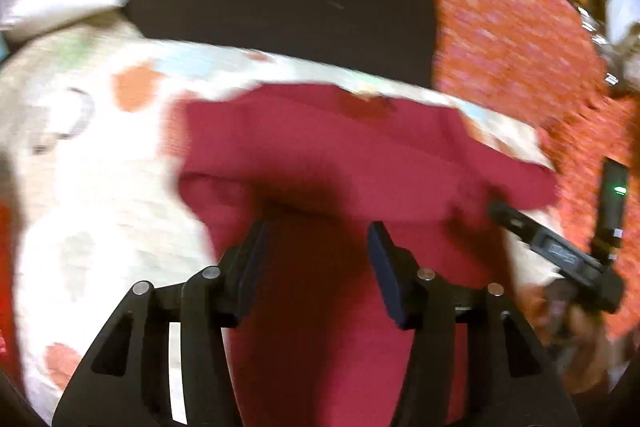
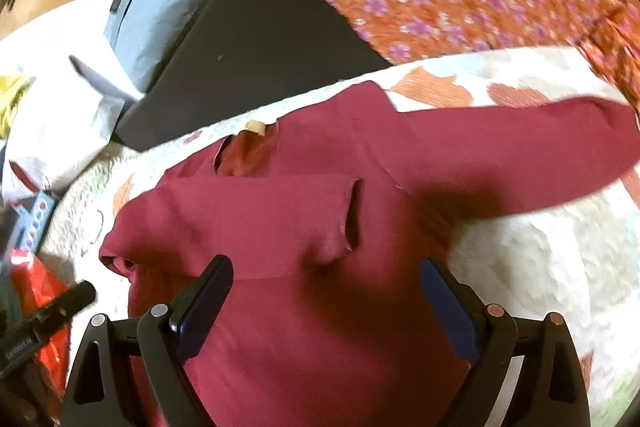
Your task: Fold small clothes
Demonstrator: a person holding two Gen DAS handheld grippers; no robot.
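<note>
Both my left gripper and right gripper hang spread apart above the maroon shirt. One sleeve lies folded across its chest. I'd pinch the outstretched sleeve near its cuff and lay it flat over the chest.

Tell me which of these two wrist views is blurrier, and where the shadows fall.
Left wrist view is blurrier, smeared by motion across the quilt; right wrist view is sharper; in both, dark shadow lies on the maroon shirt ahead of the open fingers.
</note>
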